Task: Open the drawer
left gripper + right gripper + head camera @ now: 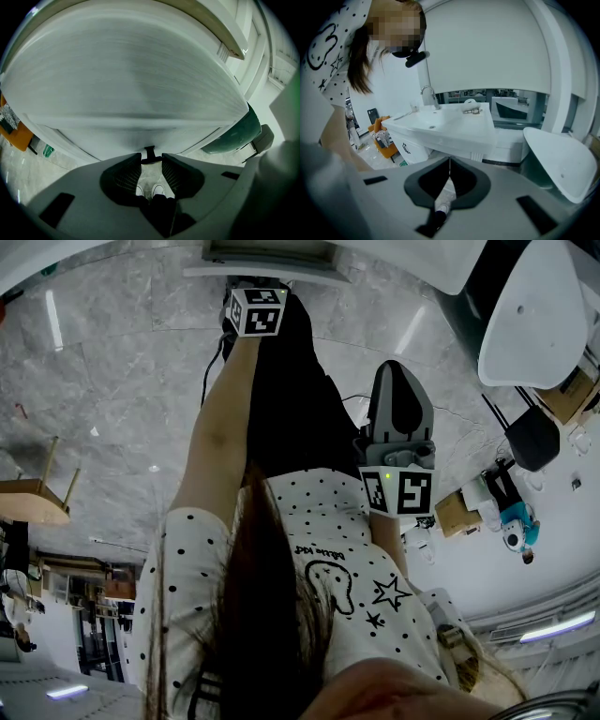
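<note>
Left gripper [151,160], jaws a little apart, seems clamped on the small black handle [150,151] of the white drawer [131,93] while the right gripper [449,164] hangs closed and empty, so I'd say a steady straight draw backward comes next.

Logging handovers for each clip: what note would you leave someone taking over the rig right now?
Left gripper: jaws pinch the black handle on the white drawer front.
Right gripper: jaws together, empty, held close to the person's body.
Done: handle gripped.
Left: pull the drawer out; no opening is visible yet.
</note>
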A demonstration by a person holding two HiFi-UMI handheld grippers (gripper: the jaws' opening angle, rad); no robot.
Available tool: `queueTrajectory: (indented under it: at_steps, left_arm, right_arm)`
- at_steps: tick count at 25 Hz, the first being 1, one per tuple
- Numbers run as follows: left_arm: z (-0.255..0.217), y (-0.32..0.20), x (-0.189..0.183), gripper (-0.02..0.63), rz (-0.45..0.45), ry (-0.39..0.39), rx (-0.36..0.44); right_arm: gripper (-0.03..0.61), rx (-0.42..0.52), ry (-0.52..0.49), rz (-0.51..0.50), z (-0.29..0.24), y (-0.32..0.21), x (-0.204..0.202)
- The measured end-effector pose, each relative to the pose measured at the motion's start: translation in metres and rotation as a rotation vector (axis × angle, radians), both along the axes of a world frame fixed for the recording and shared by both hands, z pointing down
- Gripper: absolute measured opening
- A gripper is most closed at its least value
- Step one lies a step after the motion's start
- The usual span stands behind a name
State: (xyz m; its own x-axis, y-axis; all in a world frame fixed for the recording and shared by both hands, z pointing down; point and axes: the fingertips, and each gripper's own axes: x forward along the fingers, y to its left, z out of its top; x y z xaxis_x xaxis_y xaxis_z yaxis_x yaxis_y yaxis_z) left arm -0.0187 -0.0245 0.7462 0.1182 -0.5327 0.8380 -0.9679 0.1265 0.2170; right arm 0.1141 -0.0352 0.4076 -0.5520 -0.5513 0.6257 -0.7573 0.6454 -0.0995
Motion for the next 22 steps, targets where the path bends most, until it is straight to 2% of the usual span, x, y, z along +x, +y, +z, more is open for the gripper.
queueTrajectory:
  at_steps: [11, 15, 19, 20, 22]
  left_arm:
    - [0.0, 0.002, 0.0, 0.14, -0.008, 0.016, -0.013]
    - [-0.004, 0.007, -0.002, 0.141, -0.04, 0.029, -0.028]
    - [-0.016, 0.016, -0.008, 0.128, -0.062, 0.001, -0.027]
    - [-0.021, 0.018, -0.01, 0.117, -0.066, -0.012, -0.023]
    - [-0.034, 0.019, -0.016, 0.003, -0.087, -0.04, 0.0]
  right_arm:
    - [0.014, 0.003, -0.007, 0.003, 0.001, 0.0, -0.001]
    - [0.014, 0.005, -0.021, 0.003, 0.0, 0.0, -0.004]
    - [0.014, 0.007, -0.044, 0.011, -0.001, -0.003, -0.009]
    - [0.014, 0.009, -0.051, 0.012, -0.001, -0.005, -0.01]
    - [0.014, 0.016, -0.061, 0.013, -0.005, -0.008, -0.012]
